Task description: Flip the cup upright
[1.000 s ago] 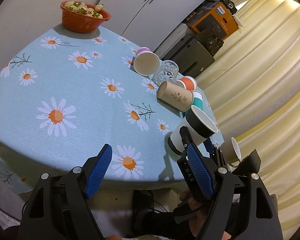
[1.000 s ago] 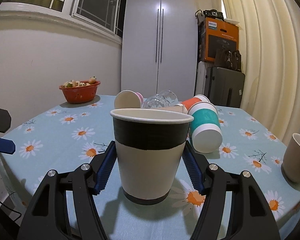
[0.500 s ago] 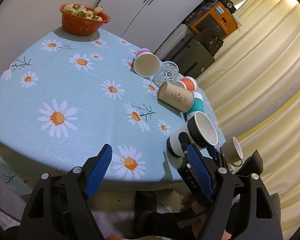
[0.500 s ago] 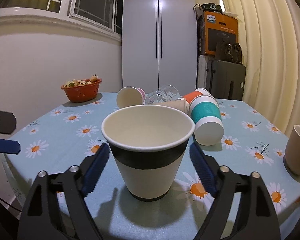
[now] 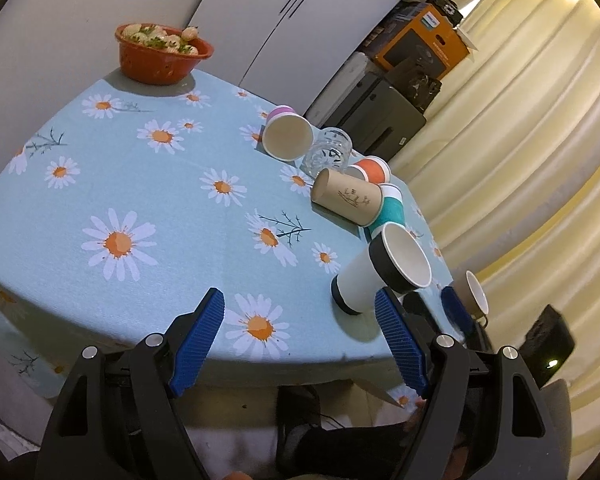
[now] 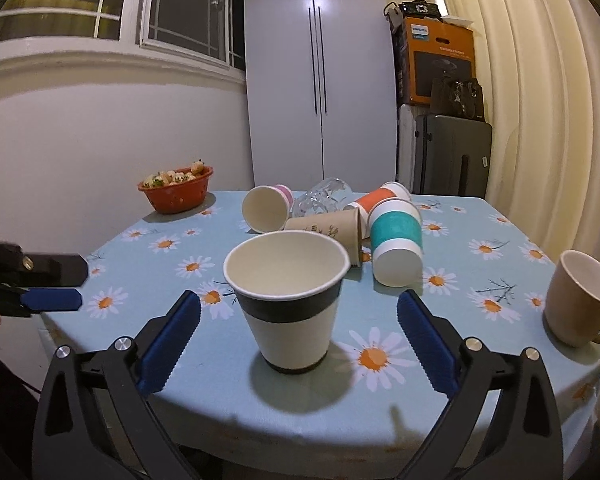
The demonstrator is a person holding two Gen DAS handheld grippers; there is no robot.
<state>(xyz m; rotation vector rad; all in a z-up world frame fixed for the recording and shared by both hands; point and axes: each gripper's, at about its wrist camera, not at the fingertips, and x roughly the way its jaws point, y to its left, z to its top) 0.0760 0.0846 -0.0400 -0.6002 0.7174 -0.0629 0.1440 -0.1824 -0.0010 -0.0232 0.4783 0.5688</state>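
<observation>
A white paper cup with a black band (image 6: 290,304) stands upright on the daisy tablecloth (image 6: 480,376) near the front edge; it also shows in the left wrist view (image 5: 380,270). My right gripper (image 6: 298,344) is open, its blue pads on either side of the cup and apart from it. My left gripper (image 5: 300,344) is open and empty at the table's near edge, left of the cup. Several cups lie on their sides behind: teal (image 6: 396,240), brown (image 6: 332,232), orange (image 6: 380,200), pink-rimmed (image 6: 266,212).
A clear glass (image 6: 320,200) lies among the tipped cups. A beige mug (image 6: 580,300) stands upright at the right edge. A red bowl of food (image 6: 176,194) sits at the far left corner. Cabinet, suitcase and curtains stand behind the table.
My right gripper opened and let go of the black-banded cup, then drew back and rose. The cup stays standing upright. The left gripper shifted only slightly.
</observation>
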